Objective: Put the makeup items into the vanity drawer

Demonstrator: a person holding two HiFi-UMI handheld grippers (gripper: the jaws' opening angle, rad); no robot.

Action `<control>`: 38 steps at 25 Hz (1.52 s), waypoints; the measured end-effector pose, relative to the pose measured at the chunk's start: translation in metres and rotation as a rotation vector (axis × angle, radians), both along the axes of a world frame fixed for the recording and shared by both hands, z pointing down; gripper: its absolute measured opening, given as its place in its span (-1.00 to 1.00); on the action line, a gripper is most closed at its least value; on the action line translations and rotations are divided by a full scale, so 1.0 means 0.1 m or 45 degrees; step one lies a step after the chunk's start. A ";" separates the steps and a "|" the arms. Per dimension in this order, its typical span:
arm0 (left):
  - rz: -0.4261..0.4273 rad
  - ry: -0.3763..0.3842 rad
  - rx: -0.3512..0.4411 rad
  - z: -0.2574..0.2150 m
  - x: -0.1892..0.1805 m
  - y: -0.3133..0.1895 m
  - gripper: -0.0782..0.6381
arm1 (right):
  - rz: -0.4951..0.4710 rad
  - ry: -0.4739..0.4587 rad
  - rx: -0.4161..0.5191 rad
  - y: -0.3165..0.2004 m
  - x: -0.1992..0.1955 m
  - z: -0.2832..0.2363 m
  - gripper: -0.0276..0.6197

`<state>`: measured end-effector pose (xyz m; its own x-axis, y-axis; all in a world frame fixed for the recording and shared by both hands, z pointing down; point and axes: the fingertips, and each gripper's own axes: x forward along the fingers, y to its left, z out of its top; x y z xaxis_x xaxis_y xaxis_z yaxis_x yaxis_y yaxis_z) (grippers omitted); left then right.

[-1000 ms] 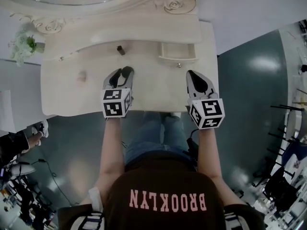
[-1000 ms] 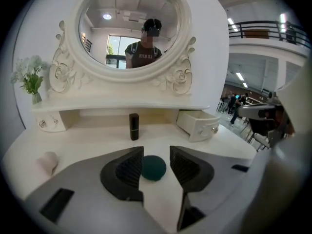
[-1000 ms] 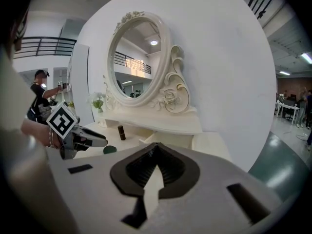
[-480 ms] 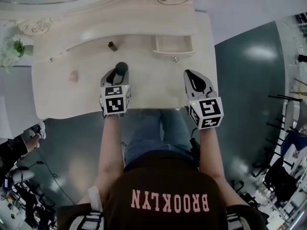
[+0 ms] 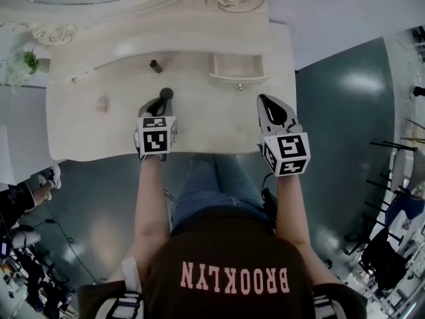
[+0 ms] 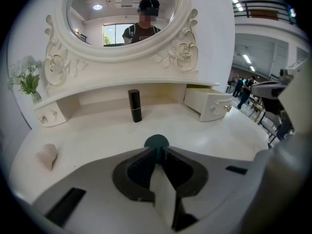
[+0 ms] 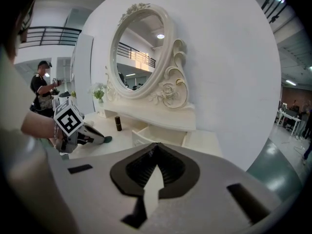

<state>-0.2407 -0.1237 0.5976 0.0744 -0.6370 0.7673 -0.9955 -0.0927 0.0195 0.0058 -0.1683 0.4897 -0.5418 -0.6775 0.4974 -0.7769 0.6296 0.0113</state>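
Dark green round makeup item [image 6: 156,142] gripped low on the cream worktop [image 5: 212,121].
Pinched at the jaw tips of the left hand-held gripper [image 6: 157,151], jaws just now closing in on both its sides; placed mid-worktop, short of the back shelf. Just beyond, standing upright: black lipstick tube [image 6: 135,106]. Further right, pulled open under the shelf and well apart from the green item: small vanity drawer [image 6: 209,105]. Far left, lying alone: beige sponge-like piece [image 6: 47,156]. Above the worktop's front right, drawer ahead of it: right hand-held gripper [image 5: 265,102], clenched on nothing, jaws together. Behind everything: oval mirror [image 6: 122,13] in a carved frame, small flower sprig [image 6: 27,82] at its left.
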 end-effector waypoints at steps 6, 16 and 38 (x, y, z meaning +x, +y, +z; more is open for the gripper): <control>-0.057 0.004 0.044 -0.23 0.03 -0.02 -0.67 | 0.040 -0.071 0.036 -0.18 0.18 -0.24 -0.94; -0.116 0.003 0.280 -1.04 0.02 -0.33 -0.67 | 0.027 -0.166 0.177 -0.43 0.22 -0.83 -0.94; 0.137 0.023 0.400 -1.35 1.07 -0.98 -0.67 | 0.258 -0.216 0.227 -0.50 1.25 -0.91 -0.94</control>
